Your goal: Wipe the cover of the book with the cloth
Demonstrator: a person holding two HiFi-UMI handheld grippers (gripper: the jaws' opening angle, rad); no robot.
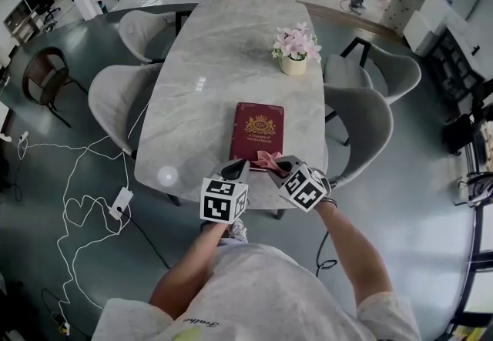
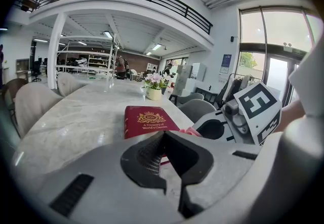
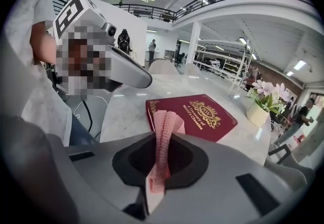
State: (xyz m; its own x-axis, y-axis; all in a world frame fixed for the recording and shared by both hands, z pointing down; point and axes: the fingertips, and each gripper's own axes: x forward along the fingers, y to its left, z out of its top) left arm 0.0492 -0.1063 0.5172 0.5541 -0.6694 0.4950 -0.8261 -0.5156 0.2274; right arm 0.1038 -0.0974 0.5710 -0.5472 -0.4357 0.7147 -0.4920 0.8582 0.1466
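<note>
We hold a pink, finely ribbed cloth, folded into a narrow strip and clamped in the right tongs, at the near short edge of the book. The book is a dark red hardback with a gold crest. It lies flat on a pale marble bench with rounded corners. The left tongs are closed tip to tip on nothing, just beside the right pair. Only the right gripper view shows the cloth's weave. Only the head view shows the grey shell chairs around the bench. A pot of pink flowers stands beyond the book, well apart from it.
</note>
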